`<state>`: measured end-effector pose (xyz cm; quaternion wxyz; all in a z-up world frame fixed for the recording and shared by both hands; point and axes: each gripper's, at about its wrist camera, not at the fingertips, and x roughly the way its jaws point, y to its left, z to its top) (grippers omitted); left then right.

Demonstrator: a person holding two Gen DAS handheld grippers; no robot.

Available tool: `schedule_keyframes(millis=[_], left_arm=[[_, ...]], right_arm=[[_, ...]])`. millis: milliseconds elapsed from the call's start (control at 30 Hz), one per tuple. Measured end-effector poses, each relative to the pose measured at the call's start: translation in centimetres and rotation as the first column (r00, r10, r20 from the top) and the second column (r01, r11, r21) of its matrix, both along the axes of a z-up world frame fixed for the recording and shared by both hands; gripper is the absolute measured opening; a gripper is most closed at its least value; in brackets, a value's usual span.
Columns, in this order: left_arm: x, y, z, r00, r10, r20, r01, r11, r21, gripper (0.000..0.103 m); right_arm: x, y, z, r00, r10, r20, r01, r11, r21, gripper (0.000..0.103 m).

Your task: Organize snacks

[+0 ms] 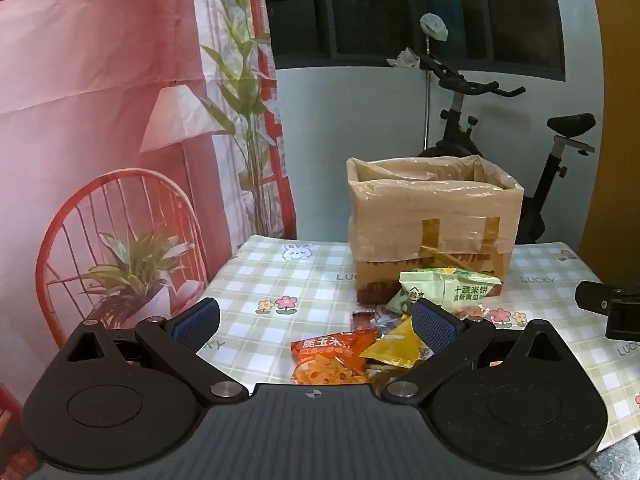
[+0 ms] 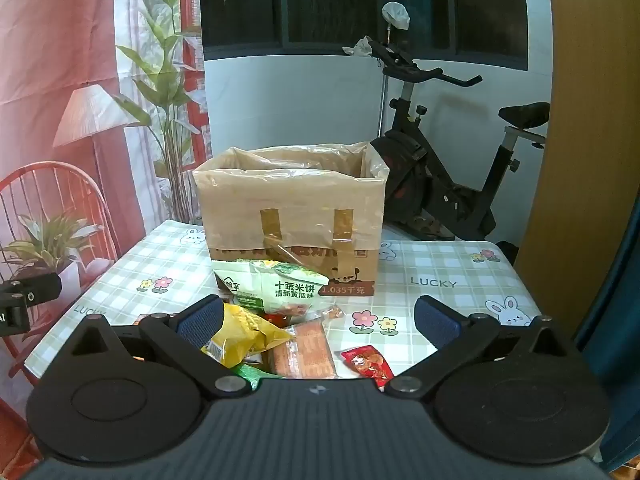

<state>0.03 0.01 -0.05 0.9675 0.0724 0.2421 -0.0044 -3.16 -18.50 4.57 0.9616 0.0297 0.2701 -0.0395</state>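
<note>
Checkered tablecloth [image 2: 440, 264] holds crinkled snack packets [image 2: 280, 288]; both hand-held grippers [image 1: 316, 322] [image 2: 318, 316] spread, seemingly empty.

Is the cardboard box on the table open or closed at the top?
Open. The cardboard box stands upright with no lid, and its plastic liner is folded over the rim. Its contents cannot be seen.

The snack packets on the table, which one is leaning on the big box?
The pale green rice cracker packet. It is propped against the front of the cardboard box, while the yellow packet and small red packet lie closer to the grippers.
</note>
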Motion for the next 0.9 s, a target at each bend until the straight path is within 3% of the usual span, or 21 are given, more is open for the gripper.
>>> schedule_keyframes(millis=[900], left_arm=[[0.04, 0.39, -0.28, 1.000, 0.016, 0.001, -0.016, 1.000, -0.004, 0.103]], right_arm=[[0.13, 0.23, -0.45, 1.000, -0.003, -0.002, 0.003, 1.000, -0.006, 0.103]])
